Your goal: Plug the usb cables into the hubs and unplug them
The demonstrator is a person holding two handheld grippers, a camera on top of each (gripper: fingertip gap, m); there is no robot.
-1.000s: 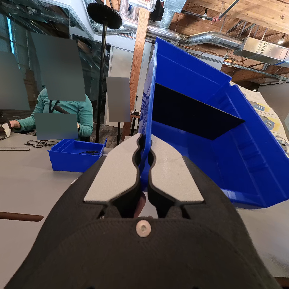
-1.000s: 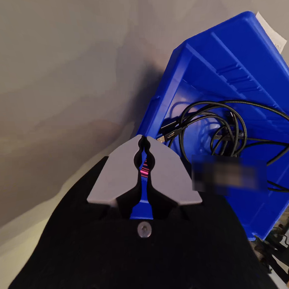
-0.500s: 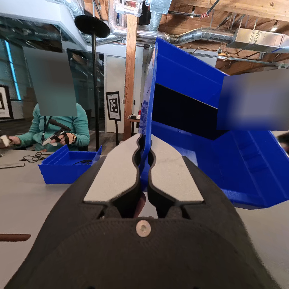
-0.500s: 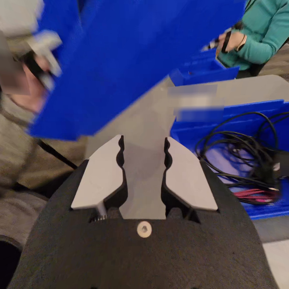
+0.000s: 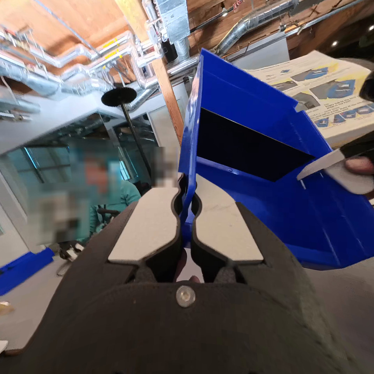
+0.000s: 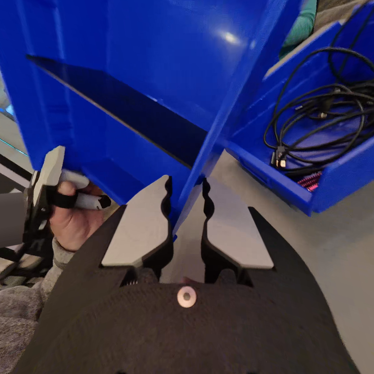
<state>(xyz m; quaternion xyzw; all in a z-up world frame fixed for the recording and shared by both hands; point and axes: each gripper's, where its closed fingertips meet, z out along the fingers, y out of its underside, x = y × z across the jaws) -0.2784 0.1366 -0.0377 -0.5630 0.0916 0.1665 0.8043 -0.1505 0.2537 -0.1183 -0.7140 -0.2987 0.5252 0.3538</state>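
Grey pads line the two fingers of the left gripper (image 5: 187, 199), which are closed tight on the thin side wall of a blue plastic bin (image 5: 263, 202), holding the empty bin tilted up above the grey table (image 5: 30, 293). A black divider panel (image 5: 242, 147) crosses the inside of this bin. At the bin's far side, the right gripper (image 6: 186, 194) has its fingers parted, with the opposite blue wall standing in the gap between them, resting against the left finger and apart from the right one, so nothing is clamped there. In the right wrist view the left gripper also shows at the bin's lower left corner, with a person's hand (image 6: 74, 220) wrapped around its handle and a grey sleeve (image 6: 22, 299) below. Just beyond the lifted bin, a second blue bin (image 6: 303, 194) sits on the table, holding a tangle of black usb cables (image 6: 323, 113) with plugs near its front wall and a small pink coiled piece (image 6: 309, 180) in the corner. The hubs cannot be made out. In the left wrist view, a printed paper sheet (image 5: 323, 91) lies behind the lifted bin, silver ducts (image 5: 178, 26) run under a wooden ceiling, and a person in a teal top (image 5: 121, 200) sits in the background beside another blue bin (image 5: 22, 267).
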